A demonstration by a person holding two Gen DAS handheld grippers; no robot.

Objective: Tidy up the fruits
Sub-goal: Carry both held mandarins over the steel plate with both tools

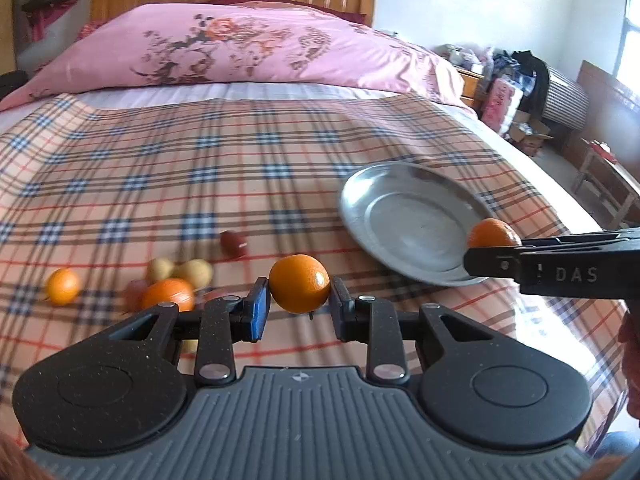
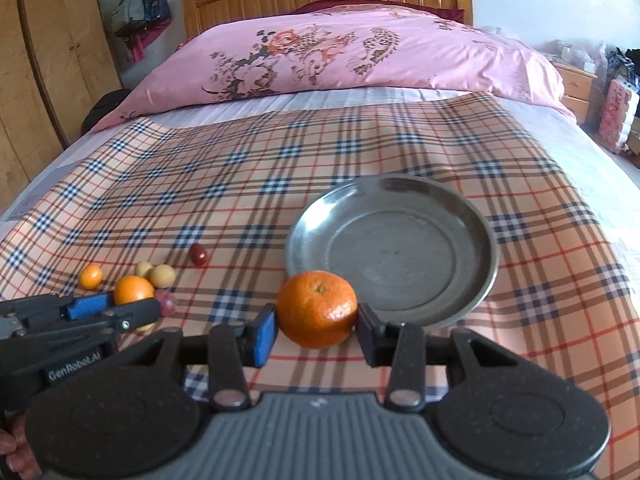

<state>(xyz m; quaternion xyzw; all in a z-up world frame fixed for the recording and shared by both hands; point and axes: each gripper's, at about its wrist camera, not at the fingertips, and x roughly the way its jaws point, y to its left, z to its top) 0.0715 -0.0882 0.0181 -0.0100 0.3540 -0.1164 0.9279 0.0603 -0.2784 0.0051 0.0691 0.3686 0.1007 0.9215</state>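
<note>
The left claw [image 1: 299, 300] pinches a smooth, round orange [image 1: 299, 283] between its pads, raised over the plaid cloth [image 1: 200, 152] beside the loose fruit. The right claw [image 2: 316, 330] pinches a dimpled tangerine [image 2: 317, 309] just in front of the round metal plate [image 2: 486, 248]. In the left wrist view this claw hides part of the plate's near rim. A pile of loose fruit [image 2: 132, 284] lies left of the plate, blurred and partly covered in the left wrist view. A dark red fruit [image 2: 198, 255] lies apart; its kind is unclear.

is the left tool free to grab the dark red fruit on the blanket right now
Probably not as things stand. The left tool is already shut on a small orange, so nothing more fits between its pads. The dark red fruit itself lies in the open, with nothing over it.
</note>
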